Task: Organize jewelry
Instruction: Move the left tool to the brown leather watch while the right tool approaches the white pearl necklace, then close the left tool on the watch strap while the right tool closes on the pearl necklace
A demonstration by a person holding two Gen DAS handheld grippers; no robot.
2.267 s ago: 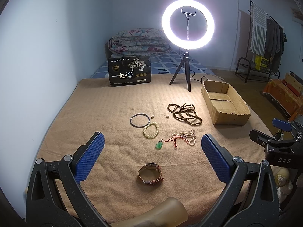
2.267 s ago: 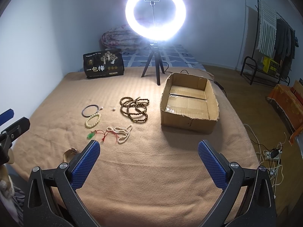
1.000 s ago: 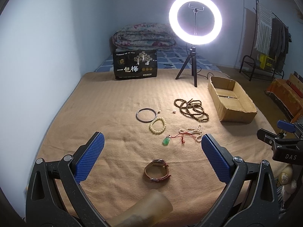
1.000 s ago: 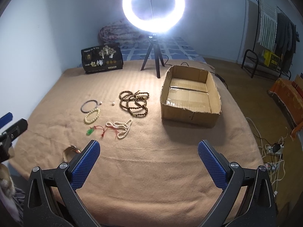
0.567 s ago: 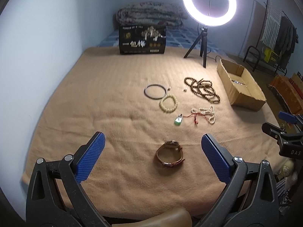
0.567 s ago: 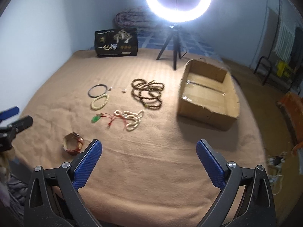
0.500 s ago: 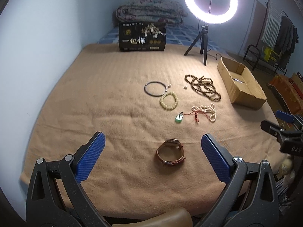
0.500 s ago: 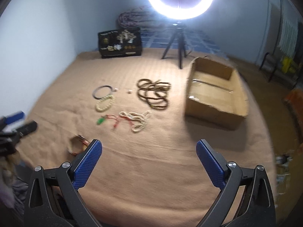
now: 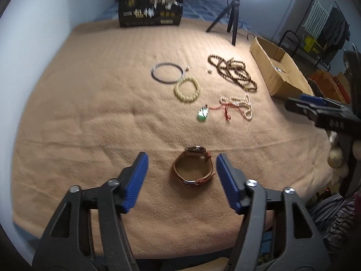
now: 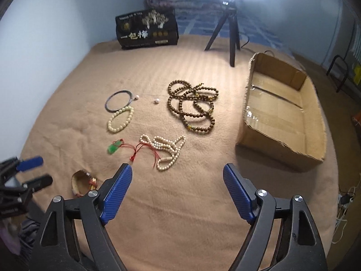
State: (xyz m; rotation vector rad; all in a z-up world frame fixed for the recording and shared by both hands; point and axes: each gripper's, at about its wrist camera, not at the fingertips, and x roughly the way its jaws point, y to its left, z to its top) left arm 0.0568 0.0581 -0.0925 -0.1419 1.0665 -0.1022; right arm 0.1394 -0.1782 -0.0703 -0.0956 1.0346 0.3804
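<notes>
left gripper closes in on the watch

the biggest change is the left gripper [image 9: 182, 176]: it has dropped low over the tan blanket [image 9: 90, 103] and its blue jaws, which stood wide apart a moment ago, have narrowed to a span only a little wider than the brown leather watch [image 9: 193, 169]. the watch lies between them near the front edge of the bed, not yet touched on either side. the jaws remain parted and hold nothing. i judge this to be the start of the first pick, with the watch as the target.

the right gripper [image 10: 178, 194] has also come lower and forward, so the jewelry fills more of its view. its jaws are spread and empty, hanging above bare blanket just short of the cream bead necklace [image 10: 167, 149].

the cardboard box [image 10: 284, 117] stays at the right, with no jewelry in it that i can make out, so the sorting is all ahead.

the smaller pieces have not shifted: dark wooden beads [image 10: 194, 108], cream bracelet [image 10: 119, 119], thin dark bangle [image 10: 119, 100], green pendant [image 10: 112, 148].
</notes>
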